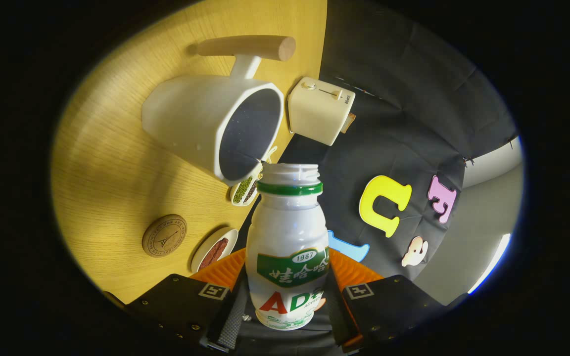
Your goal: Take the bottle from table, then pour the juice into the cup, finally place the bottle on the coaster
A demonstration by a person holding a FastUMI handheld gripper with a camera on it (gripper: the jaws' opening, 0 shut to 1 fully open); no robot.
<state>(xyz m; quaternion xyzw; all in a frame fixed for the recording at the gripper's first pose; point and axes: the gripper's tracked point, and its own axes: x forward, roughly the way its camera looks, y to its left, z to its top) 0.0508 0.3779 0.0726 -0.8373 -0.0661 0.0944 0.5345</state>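
The bottle (287, 252) label reads "1987" and "AD" — nothing else legible.

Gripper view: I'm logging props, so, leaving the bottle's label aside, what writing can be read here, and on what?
Coaster: raised lettering ringing a tower emblem, too small to read.
Toaster: one short word beside the lever, too blurred to read.
Square tags on the gripper: patterns, no words.
Nothing can be quoted. Both fingers press the bottle.
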